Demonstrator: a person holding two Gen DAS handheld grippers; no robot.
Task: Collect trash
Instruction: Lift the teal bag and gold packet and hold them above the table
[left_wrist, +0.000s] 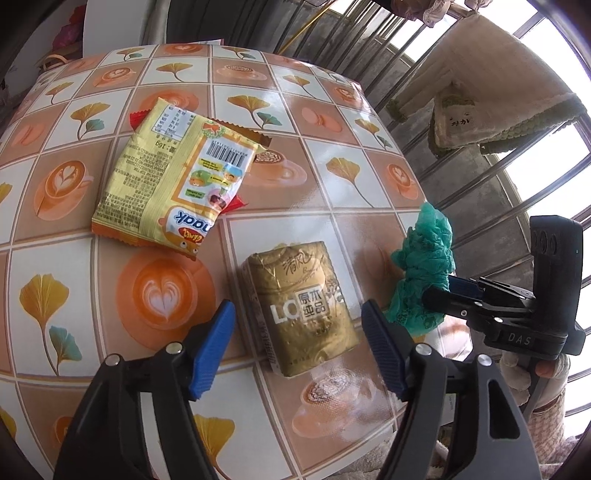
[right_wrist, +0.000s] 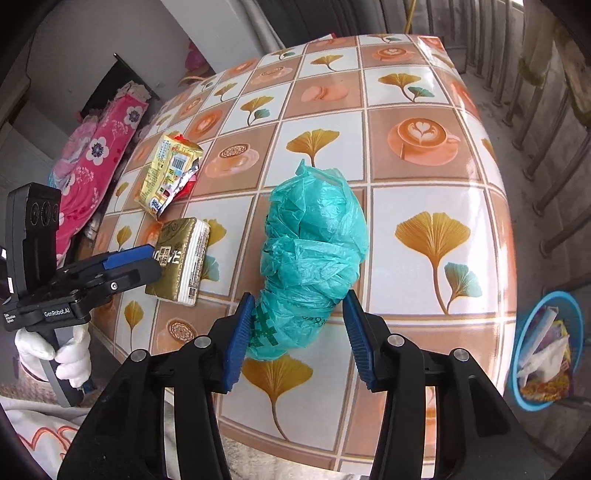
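A gold tissue pack lies on the patterned table, between the open fingers of my left gripper. A yellow snack wrapper lies beyond it to the left. A crumpled green plastic bag lies on the table; my right gripper is open with its fingers on either side of the bag's near end. The bag and right gripper also show in the left wrist view. The tissue pack, wrapper and left gripper show in the right wrist view.
A blue bin holding wrappers stands on the floor right of the table. A metal railing with a hanging beige cloth runs behind the table. Pink floral fabric lies left of the table.
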